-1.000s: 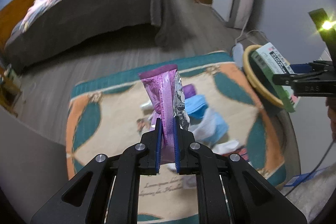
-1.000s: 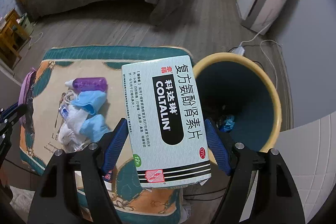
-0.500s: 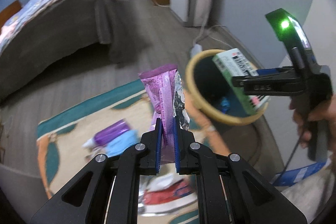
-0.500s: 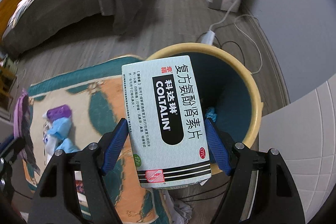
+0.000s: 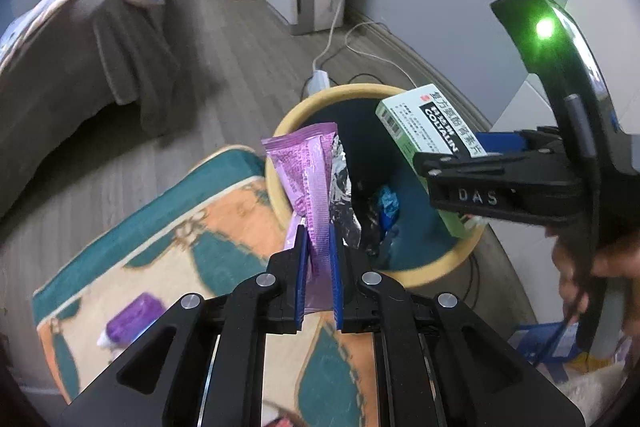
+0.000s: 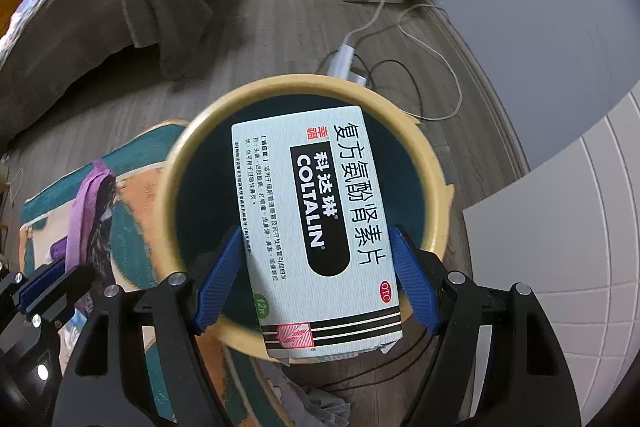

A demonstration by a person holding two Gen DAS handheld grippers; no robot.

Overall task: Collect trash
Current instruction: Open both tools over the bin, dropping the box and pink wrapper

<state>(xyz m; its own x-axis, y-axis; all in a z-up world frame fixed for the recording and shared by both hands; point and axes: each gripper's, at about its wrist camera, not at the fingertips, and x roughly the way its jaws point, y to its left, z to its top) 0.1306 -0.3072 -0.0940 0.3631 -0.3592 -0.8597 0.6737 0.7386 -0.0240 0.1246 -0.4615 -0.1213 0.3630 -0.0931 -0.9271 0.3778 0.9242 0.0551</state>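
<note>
My left gripper (image 5: pixel 319 259) pinches a purple wrapper (image 5: pixel 310 179), jaws nearly closed, at the bin (image 6: pixel 172 195) rim. My right gripper (image 6: pixel 316 283), jaws wide, clamps a medicine box (image 6: pixel 316 223) above the bin, hiding its bottom; blue scraps (image 5: pixel 387 205) inside are unclear.

Both wrist views steeply downward, close above shared yellow bin (image 5: pixel 280 163), rug (image 6: pixel 132 227)

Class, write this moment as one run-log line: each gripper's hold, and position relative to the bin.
left gripper: shut on purple wrapper | right gripper: shut on medicine box | both over yellow-rimmed bin
</note>
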